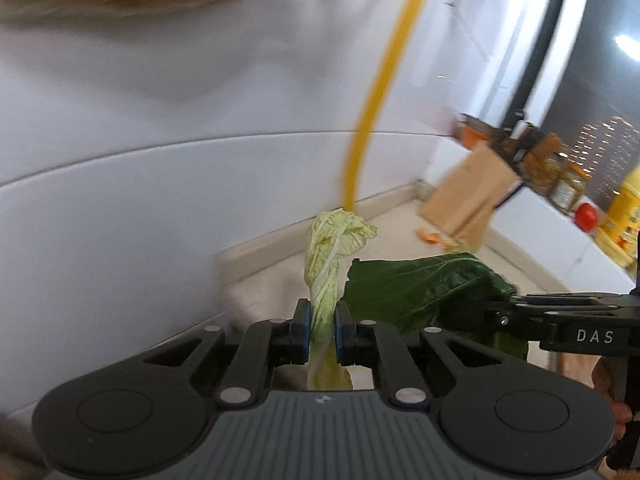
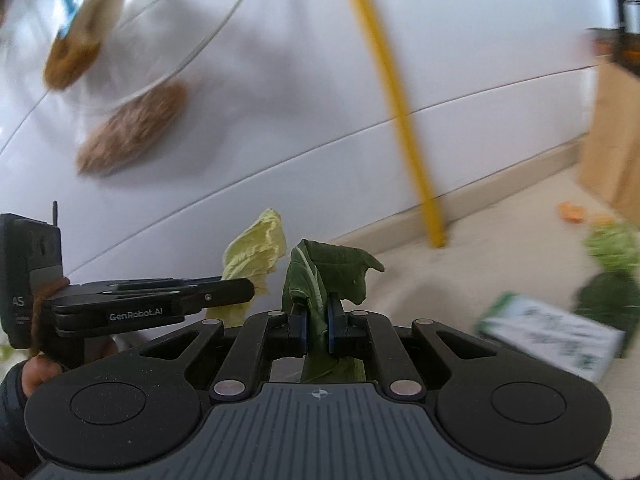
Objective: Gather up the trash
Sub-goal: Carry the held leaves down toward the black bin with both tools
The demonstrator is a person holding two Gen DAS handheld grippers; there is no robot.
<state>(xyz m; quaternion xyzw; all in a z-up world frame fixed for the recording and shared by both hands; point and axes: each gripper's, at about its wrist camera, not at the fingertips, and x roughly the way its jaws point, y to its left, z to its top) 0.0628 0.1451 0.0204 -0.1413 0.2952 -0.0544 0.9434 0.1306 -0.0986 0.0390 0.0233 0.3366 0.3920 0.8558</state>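
Note:
My left gripper [image 1: 322, 326] is shut on a pale green cabbage leaf [image 1: 334, 252] and holds it above the counter. My right gripper [image 2: 316, 320] is shut on a dark green leaf [image 2: 332, 268], also lifted. The two grippers are side by side: the dark leaf [image 1: 424, 292] shows to the right in the left wrist view, and the pale leaf [image 2: 256, 256] shows to the left in the right wrist view. More trash lies on the beige counter [image 2: 500, 248]: orange peel [image 2: 572, 212], leafy greens [image 2: 612, 244] and a green-and-white carton [image 2: 552, 332].
A brown paper bag [image 1: 468, 196] stands at the back right by the white wall. A yellow pole [image 2: 400, 120] rises from the counter. A rack with jars [image 1: 560, 176], a tomato [image 1: 586, 216] and a yellow bottle [image 1: 626, 216] stand to the right. Glass bowl [image 2: 132, 32] top left.

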